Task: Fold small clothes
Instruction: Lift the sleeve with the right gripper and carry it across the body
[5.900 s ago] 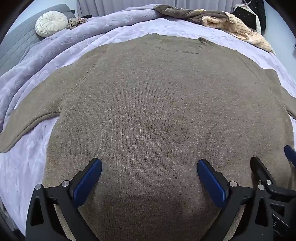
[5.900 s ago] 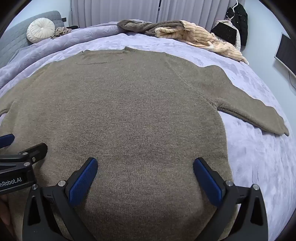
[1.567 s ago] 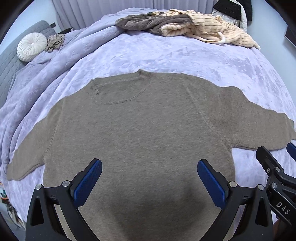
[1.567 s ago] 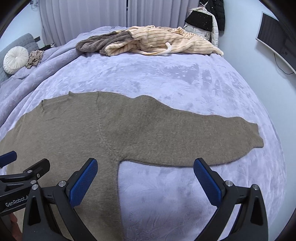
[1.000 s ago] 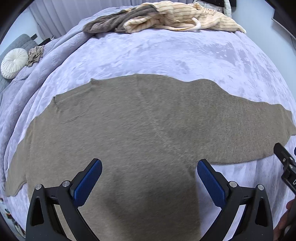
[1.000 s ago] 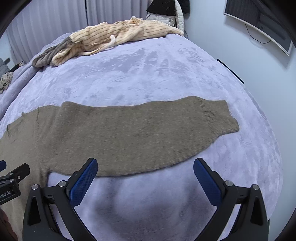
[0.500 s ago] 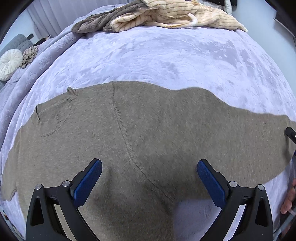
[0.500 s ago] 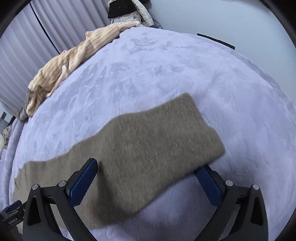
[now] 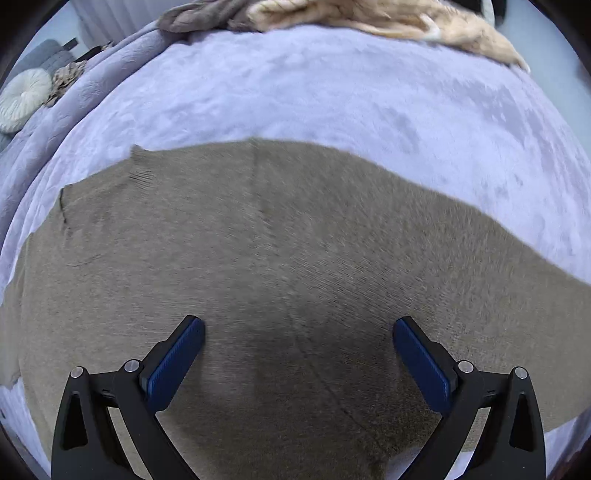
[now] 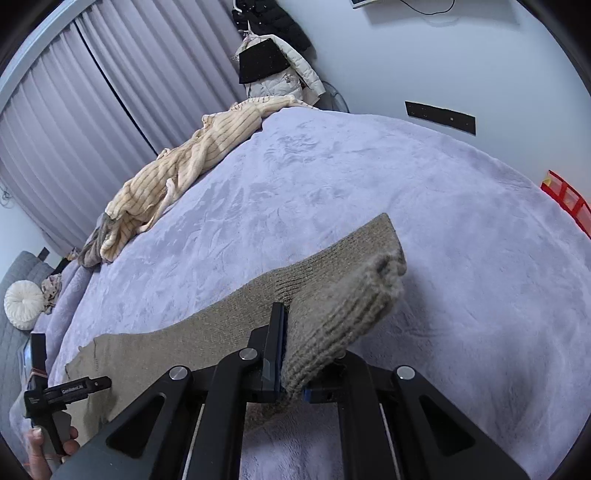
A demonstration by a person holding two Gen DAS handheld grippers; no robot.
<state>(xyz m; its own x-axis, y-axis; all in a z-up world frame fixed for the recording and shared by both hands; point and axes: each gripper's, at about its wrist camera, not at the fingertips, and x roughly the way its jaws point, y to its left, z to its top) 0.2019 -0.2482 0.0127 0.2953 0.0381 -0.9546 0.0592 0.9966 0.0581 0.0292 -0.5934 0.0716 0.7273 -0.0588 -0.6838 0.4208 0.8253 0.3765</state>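
Note:
A brown knit sweater (image 9: 295, 229) lies flat on the lilac bed cover (image 9: 332, 96). My left gripper (image 9: 297, 325) hangs open close above its shoulder seam, with nothing between the blue pads (image 9: 177, 358). In the right wrist view the sweater's sleeve (image 10: 207, 332) stretches across the bed. My right gripper (image 10: 286, 332) is closing: its pads press on the ribbed cuff (image 10: 354, 284), which bunches up and lifts off the cover. The left gripper (image 10: 70, 391) shows at the lower left of that view, held by a hand (image 10: 40, 450).
A cream striped garment (image 10: 192, 158) and a grey-brown one (image 9: 199, 14) are heaped at the bed's far edge. A round white cushion (image 10: 22, 302) lies by the grey headboard. Curtains (image 10: 74, 129), a hanging jacket (image 10: 273, 55) and a red object (image 10: 565, 199) border the bed.
My right gripper, open around the sleeve end half a second ago, has shut on the cuff and rolled. My left gripper has sunk closer to the sweater and slid along it.

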